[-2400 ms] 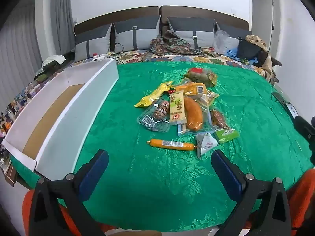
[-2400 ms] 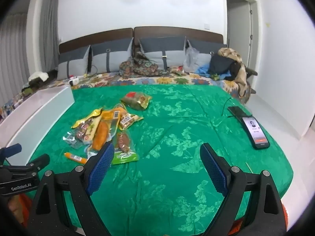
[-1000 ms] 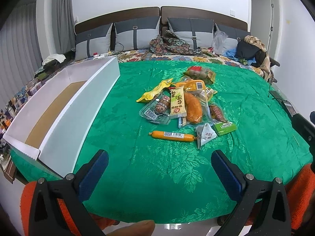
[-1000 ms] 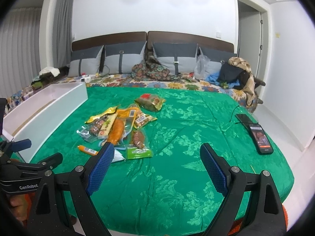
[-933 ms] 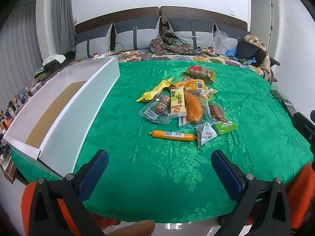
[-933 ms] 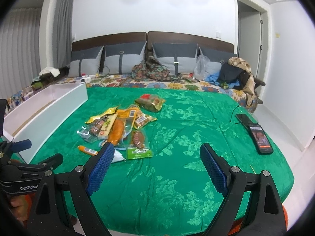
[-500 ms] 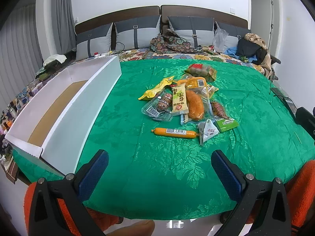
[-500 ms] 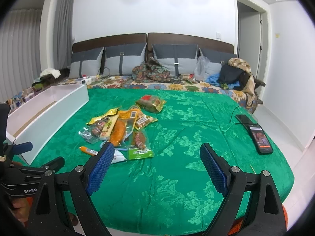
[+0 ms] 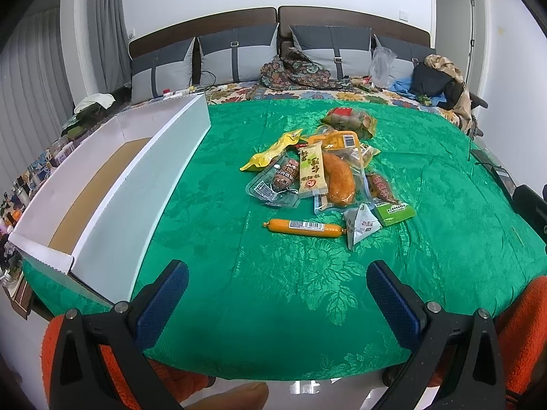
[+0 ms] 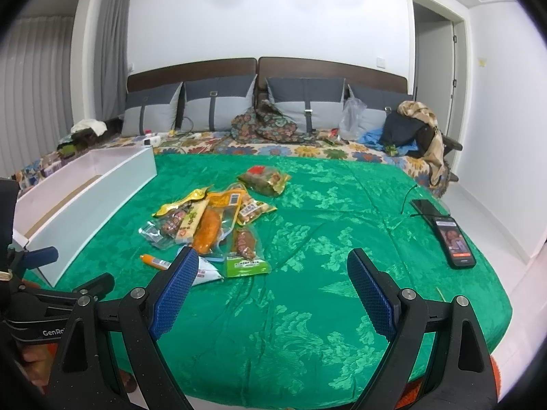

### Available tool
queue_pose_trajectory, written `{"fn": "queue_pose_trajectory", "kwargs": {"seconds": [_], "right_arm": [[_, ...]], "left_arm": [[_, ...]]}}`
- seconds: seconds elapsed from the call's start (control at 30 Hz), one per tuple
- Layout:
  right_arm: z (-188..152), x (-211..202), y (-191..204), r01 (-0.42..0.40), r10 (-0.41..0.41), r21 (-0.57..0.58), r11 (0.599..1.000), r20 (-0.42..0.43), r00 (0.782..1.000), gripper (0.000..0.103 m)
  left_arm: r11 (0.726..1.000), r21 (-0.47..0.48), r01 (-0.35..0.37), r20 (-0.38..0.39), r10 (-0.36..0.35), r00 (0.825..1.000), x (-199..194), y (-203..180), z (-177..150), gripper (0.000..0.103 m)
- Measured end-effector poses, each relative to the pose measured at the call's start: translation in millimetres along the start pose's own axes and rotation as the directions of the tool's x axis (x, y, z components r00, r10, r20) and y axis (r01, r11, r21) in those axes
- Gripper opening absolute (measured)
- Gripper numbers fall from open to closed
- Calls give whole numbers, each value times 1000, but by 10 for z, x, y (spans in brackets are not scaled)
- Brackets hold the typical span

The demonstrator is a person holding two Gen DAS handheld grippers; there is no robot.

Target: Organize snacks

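Note:
A heap of packaged snacks (image 9: 324, 171) lies mid-bed on the green cover, also in the right wrist view as a snack heap (image 10: 212, 218). Nearest me are an orange sausage stick (image 9: 302, 227) and a grey triangular pack (image 9: 360, 225). A brown nut bag (image 9: 348, 118) lies at the far end. A long white box (image 9: 112, 184) with a cardboard floor stands along the left edge. My left gripper (image 9: 277, 290) is open and empty, hovering over the near edge of the bed. My right gripper (image 10: 273, 278) is open and empty, to the right of the heap.
Two phones (image 10: 453, 239) with a cable lie at the bed's right edge. Grey pillows (image 9: 236, 58), a floral blanket and clothes line the headboard. Orange sleeves (image 9: 523, 335) show behind the fingers. Bare green cover (image 10: 342, 212) stretches right of the snacks.
Both views have pulled back and risen slightly since the earliest frames, so more of the bed and its near edge show. Snacks and box have not moved; both grippers stay open.

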State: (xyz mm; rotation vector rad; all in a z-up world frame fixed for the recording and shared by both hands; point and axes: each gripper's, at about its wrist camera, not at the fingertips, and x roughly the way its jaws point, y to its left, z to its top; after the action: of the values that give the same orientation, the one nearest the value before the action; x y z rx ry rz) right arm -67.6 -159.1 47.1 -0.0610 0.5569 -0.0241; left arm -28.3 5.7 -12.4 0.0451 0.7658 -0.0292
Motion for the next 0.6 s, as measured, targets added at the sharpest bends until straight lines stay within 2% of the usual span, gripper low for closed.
{"fn": "queue_pose_trajectory", "kwargs": {"seconds": [0.37,0.6], "right_arm": [[-58,76,-59,-13,13,18,1000,-20,1000,91],[-120,195,-96,-25,27,27,999,-51,998,91]], "left_arm": [[1000,5,-7,-26,7,1000,62,0,0,103],[1000,11,3,-70,-2,998,220,-30,-47,103]]}}
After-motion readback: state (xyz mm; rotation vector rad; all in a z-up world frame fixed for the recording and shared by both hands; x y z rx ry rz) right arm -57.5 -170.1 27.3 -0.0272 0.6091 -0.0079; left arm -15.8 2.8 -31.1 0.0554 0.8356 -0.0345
